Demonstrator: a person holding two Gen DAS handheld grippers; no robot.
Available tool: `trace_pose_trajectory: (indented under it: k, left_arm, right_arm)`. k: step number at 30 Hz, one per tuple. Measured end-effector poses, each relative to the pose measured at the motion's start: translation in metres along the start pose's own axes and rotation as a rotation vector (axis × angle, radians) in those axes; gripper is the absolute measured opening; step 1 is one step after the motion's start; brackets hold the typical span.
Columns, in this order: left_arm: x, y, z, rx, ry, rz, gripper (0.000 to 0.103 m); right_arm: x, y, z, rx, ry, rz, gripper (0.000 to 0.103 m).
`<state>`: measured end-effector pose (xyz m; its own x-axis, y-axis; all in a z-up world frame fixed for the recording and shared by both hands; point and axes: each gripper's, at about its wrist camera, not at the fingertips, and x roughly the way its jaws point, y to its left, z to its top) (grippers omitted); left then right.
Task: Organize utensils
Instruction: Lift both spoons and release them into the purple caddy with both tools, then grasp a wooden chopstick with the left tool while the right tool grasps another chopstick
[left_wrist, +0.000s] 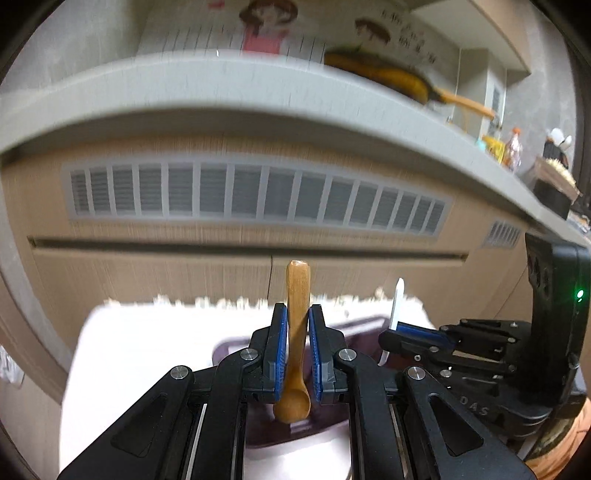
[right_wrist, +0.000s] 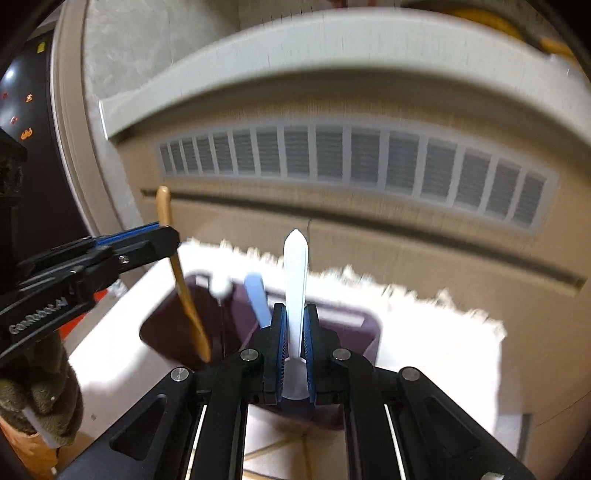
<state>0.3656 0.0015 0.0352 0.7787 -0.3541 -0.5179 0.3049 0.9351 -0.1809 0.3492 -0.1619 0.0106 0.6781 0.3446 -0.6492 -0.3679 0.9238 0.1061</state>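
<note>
Both spoon bowls sit half-hidden behind gripper pads.

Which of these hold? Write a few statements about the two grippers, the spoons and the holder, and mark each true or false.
1. The left gripper holds a brown wooden spoon. True.
2. The right gripper is open. False: it is shut on a white plastic spoon.
3. Both spoons point handle-up. True.
4. The dark purple holder contains nothing. False: a light blue utensil stands in it.
</note>
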Motion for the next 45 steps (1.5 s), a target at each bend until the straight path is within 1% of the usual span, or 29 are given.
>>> trace_pose_trajectory:
  k: [2,5,7,9,10,13,14,15,17,20,22,25,28,31,33,37,38,40,42,45]
  left_arm:
    - [0.010,0.001,-0.011,0.000,0.035,0.002,0.013]
    - [0.017,0.003,-0.020,-0.009,0.065,-0.004,0.015]
    - [0.012,0.004,-0.024,-0.011,0.067,-0.003,0.020]
    - [0.004,0.003,-0.027,-0.006,0.061,-0.006,0.029]
    - [-0.001,0.002,-0.029,0.001,0.057,-0.009,0.031]
    - [-0.017,-0.007,-0.038,0.038,0.054,-0.031,0.042]
    - [-0.022,-0.012,-0.044,0.060,0.062,-0.045,0.048]
    - [-0.025,-0.016,-0.050,0.082,0.075,-0.061,0.051]
    - [-0.030,-0.028,-0.067,0.134,0.114,-0.096,0.052]
    - [-0.034,-0.042,-0.094,0.196,0.188,-0.132,0.052]
    - [-0.033,-0.049,-0.110,0.217,0.229,-0.134,0.052]
    - [-0.026,-0.052,-0.129,0.200,0.287,-0.131,0.052]
    - [-0.011,-0.055,-0.134,0.169,0.336,-0.150,0.052]
    - [0.008,-0.068,-0.134,0.206,0.368,-0.151,0.049]
    - [0.022,-0.073,-0.130,0.222,0.391,-0.142,0.041]
    - [0.051,-0.079,-0.123,0.228,0.431,-0.096,0.036]
    - [0.058,-0.080,-0.123,0.234,0.445,-0.080,0.033]
    - [0.069,-0.081,-0.124,0.245,0.472,-0.063,0.026]
    - [0.075,-0.081,-0.127,0.247,0.492,-0.053,0.014]
    - [0.075,-0.080,-0.129,0.246,0.481,-0.050,0.009]
  right_arm:
    - [0.008,-0.003,-0.008,0.013,0.035,0.029,0.009]
    - [0.012,-0.009,-0.017,0.021,0.054,0.036,0.012]
    - [0.007,-0.010,-0.022,0.007,0.046,0.011,0.013]
    - [-0.004,-0.008,-0.025,-0.015,0.033,-0.011,0.015]
    - [-0.009,-0.007,-0.026,-0.025,0.028,-0.017,0.019]
    - [-0.029,-0.005,-0.035,-0.046,0.015,-0.043,0.031]
    - [-0.036,-0.005,-0.042,-0.056,0.013,-0.057,0.037]
    - [-0.041,-0.004,-0.046,-0.064,0.012,-0.070,0.041]
    - [-0.051,0.000,-0.061,-0.096,0.010,-0.112,0.054]
    - [-0.059,0.011,-0.087,-0.164,0.022,-0.174,0.065]
    - [-0.065,0.015,-0.107,-0.187,0.036,-0.194,0.070]
    - [-0.072,0.013,-0.130,-0.174,0.067,-0.201,0.071]
    - [-0.076,0.006,-0.149,-0.116,0.094,-0.194,0.072]
    - [-0.081,0.003,-0.164,-0.082,0.106,-0.191,0.072]
    - [-0.081,0.006,-0.171,-0.080,0.112,-0.188,0.072]
    - [-0.079,0.007,-0.182,-0.092,0.119,-0.184,0.072]
    - [-0.078,0.006,-0.183,-0.093,0.119,-0.183,0.072]
    - [-0.078,0.006,-0.183,-0.092,0.117,-0.181,0.072]
    - [-0.076,0.004,-0.177,-0.103,0.112,-0.174,0.072]
    - [-0.071,-0.003,-0.158,-0.107,0.109,-0.130,0.072]
